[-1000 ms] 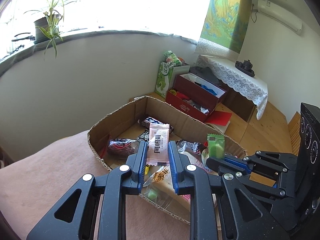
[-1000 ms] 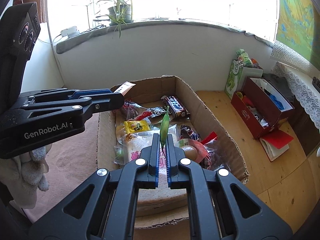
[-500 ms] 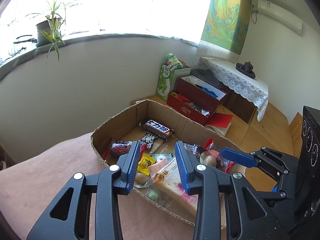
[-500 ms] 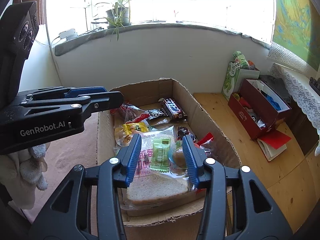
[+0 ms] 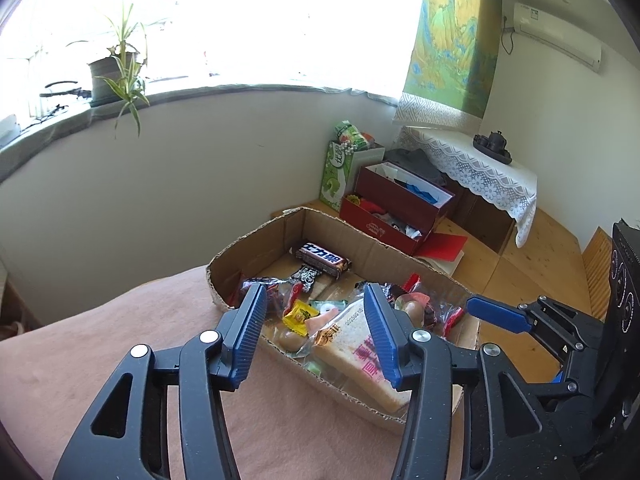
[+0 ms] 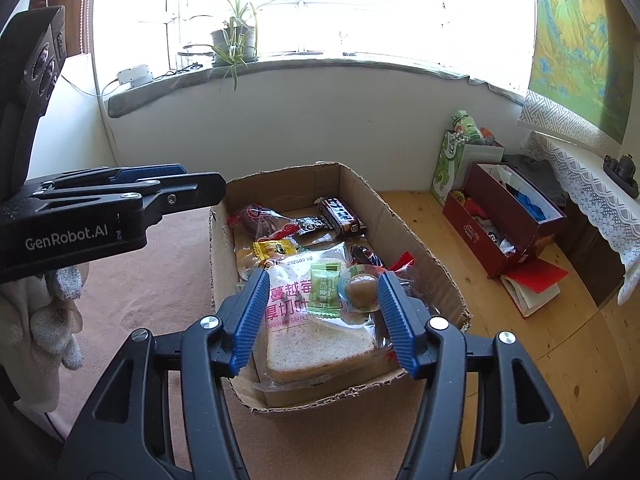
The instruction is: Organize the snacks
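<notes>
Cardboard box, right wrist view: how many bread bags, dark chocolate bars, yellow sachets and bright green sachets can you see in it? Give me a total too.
Bread bag: 1
Dark chocolate bar: 1
Yellow sachet: 1
Bright green sachet: 1
Total: 4

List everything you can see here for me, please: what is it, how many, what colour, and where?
cardboard box: one, brown, on the pink-brown cloth
bagged bread slice: one, pale, near end of the box
green sachet: one, lying on the bread bag
chocolate bar: one, dark brown, far end of the box
yellow sachet: one, left side of the box
red box: one, on the wooden floor to the right
potted plant: one, green, on the windowsill
left gripper: black with blue pads, open over the box
right gripper: black with blue pads, open over the bread
</notes>
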The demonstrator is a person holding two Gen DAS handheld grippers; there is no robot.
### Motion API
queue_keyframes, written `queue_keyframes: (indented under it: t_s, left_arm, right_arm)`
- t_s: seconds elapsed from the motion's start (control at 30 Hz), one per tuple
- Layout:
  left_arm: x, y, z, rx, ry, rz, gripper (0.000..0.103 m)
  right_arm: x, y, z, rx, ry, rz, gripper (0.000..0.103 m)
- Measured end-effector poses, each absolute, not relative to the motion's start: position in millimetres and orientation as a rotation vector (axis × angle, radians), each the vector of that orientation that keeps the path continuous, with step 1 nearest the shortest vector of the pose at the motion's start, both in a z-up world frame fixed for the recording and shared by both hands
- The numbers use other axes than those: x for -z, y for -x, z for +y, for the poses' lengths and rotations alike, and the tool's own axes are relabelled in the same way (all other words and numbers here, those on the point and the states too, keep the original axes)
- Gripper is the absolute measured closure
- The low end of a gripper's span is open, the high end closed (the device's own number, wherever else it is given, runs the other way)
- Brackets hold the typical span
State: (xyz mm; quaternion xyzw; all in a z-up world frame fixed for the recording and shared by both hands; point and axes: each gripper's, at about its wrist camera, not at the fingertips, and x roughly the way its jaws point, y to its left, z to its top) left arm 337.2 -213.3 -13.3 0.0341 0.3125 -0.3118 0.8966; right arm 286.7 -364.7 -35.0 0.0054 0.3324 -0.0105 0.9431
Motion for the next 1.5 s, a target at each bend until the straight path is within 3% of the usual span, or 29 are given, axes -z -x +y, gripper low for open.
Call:
queue_keyframes:
  t_s: [0.1,0.23,0.6,1.5]
  left_arm:
    - [11,-327,-205,0.624,-0.064,0.642,0.038]
    - [8,-313,-196,0.603,-0.066,0.628,0.031]
    - [10,-266,-167,0.552,-0.07,0.58,0.023]
    - [3,-235,-163,0.523,-0.093,0.535,0.023]
  right_arm:
    - [31,-276,-365,0.041,-0.024,0.663,0.043]
    - [24,-256,-364,0.067,-0.049,0.615,0.013]
    - [16,-212,-353,0.114,-0.086,0.565,0.008]
    - [11,-189,-342,0.11,-0.103,0.565,0.008]
